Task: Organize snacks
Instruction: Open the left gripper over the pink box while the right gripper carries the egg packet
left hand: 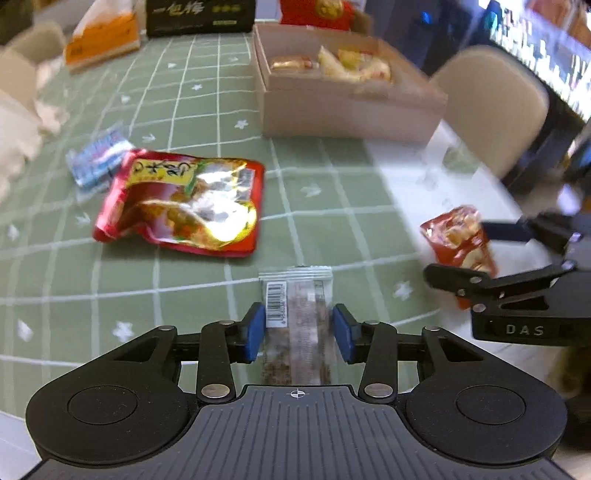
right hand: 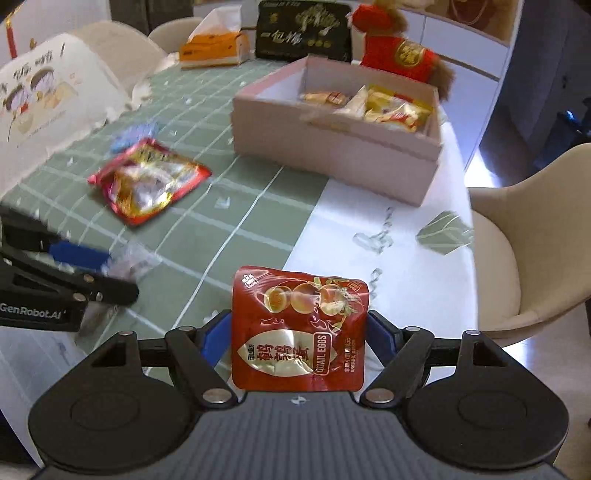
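A narrow clear snack packet [left hand: 295, 295] with a barcode sits between the blue pads of my left gripper [left hand: 298, 328], and both pads meet its edges. My right gripper [right hand: 299, 336] is shut on a red quail-egg pouch [right hand: 295, 295], held upright above the table edge. From the left wrist view that pouch [left hand: 458, 236] and the right gripper [left hand: 476, 254] appear at the right. The left gripper [right hand: 107, 271] shows blurred at the left of the right wrist view. A pink cardboard box [left hand: 351, 110] [right hand: 332, 147] farther back holds several yellow and orange snacks.
A large red foil pouch [left hand: 184, 199] [right hand: 147, 181] and a blue packet [left hand: 98, 155] [right hand: 135, 134] lie on the green checked cloth. At the back stand an orange tissue box [right hand: 214, 46], a black box [right hand: 303, 29] and a red plush toy [right hand: 402, 51]. A beige chair [right hand: 535, 240] is right.
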Motion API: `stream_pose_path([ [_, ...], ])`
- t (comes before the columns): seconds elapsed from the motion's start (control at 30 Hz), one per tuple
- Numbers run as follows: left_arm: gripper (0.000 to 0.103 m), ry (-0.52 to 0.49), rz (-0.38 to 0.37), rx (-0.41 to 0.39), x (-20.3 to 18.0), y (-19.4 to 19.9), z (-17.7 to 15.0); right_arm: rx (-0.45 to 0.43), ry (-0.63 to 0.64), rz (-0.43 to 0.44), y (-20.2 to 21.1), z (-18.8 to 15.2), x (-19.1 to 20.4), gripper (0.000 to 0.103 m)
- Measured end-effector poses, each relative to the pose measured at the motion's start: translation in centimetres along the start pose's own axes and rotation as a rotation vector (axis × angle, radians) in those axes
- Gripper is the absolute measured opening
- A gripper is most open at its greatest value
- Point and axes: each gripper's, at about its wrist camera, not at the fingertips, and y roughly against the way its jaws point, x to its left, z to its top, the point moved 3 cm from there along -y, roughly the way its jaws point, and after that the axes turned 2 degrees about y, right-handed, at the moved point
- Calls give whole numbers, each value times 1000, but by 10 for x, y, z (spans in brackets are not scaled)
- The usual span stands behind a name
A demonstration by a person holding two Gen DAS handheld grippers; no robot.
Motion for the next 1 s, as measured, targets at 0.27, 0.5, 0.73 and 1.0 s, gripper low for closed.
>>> stream_pose_path([
  [0.27,45,-120,-70,-431,-29,117,134,-236,-45,-38,70,63,-40,77],
  [0.5,45,-189,-142,-482,-68,122,249,-385,-57,-66,94,106,-60,77],
  [0.73,46,-122,-120,-308,-75,24,271,-368,-121,-35,82,96,-72,77],
  [1.0,46,-92,-108,-279,-68,9,269,-323,-209,-4,62,89,-95,77],
])
